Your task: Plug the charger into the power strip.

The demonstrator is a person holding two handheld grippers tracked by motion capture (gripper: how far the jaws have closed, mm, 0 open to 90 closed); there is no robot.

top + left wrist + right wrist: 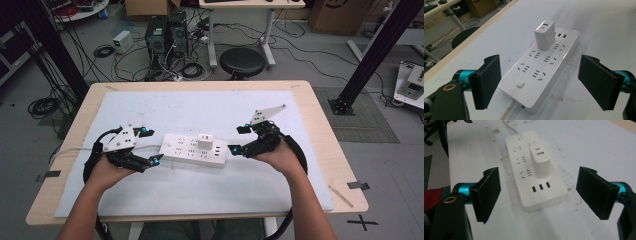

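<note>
We see a white rectangular plastic power strip lying flat at the middle of the white mat on the wooden table, a white cube-shaped charger plugged upright into it. Our left gripper sits just left of the strip, jaws spread wide and holding nothing; our right gripper sits just right of it, likewise spread and holding nothing.

White power strip flat on white mat, mid-table; white charger plugged upright into it.
</note>
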